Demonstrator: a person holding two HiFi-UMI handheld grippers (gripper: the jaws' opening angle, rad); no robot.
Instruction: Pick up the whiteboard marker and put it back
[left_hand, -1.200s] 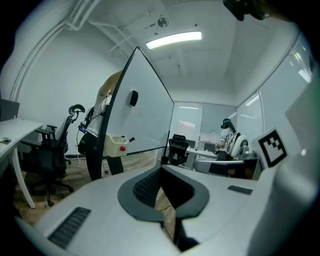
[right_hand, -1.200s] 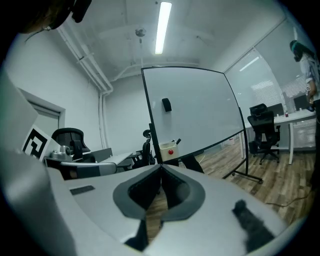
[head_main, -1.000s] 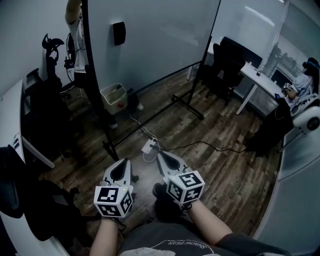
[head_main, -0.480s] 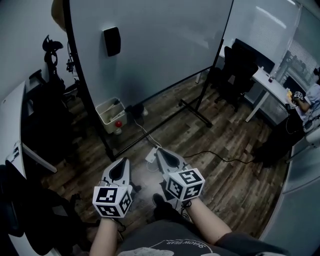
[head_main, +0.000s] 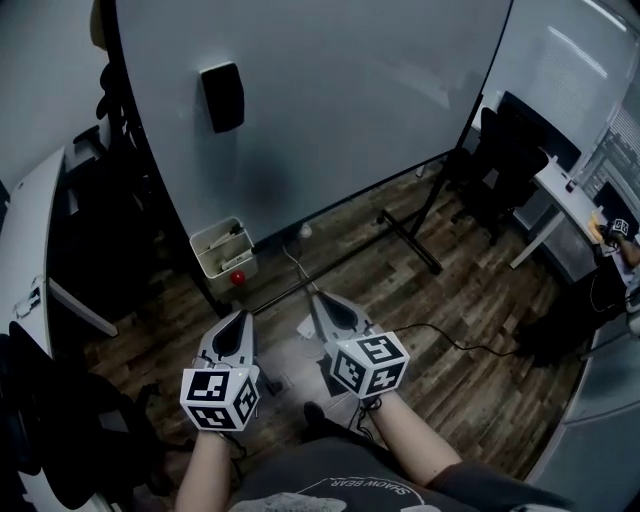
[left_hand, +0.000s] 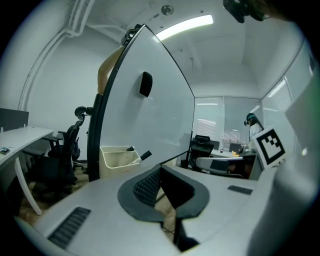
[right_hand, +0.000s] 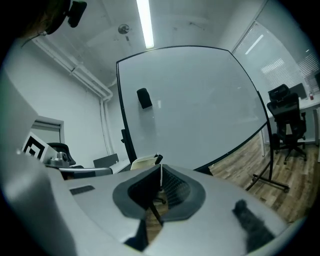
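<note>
A cream basket (head_main: 221, 251) hangs at the foot of the whiteboard (head_main: 330, 90); dark whiteboard markers (left_hand: 145, 155) stick out of it, and something red (head_main: 238, 277) shows at its front. A black eraser (head_main: 222, 97) clings to the board. My left gripper (head_main: 241, 317) and right gripper (head_main: 313, 301) are held side by side over the wooden floor, short of the basket, both pointing toward the board. In the left gripper view the left gripper (left_hand: 160, 169) is shut and empty. In the right gripper view the right gripper (right_hand: 161, 166) is shut too, with nothing in it.
The whiteboard's black stand foot (head_main: 412, 240) stretches across the floor on the right. Black office chairs (head_main: 505, 150) and a white desk (head_main: 560, 190) stand at the far right. Another white desk (head_main: 35, 235) and dark chairs crowd the left. A cable (head_main: 465, 347) trails on the floor.
Both grippers have travelled forward together toward the whiteboard, which now fills much more of the head view. The basket has come closer. Both jaws stayed shut.
</note>
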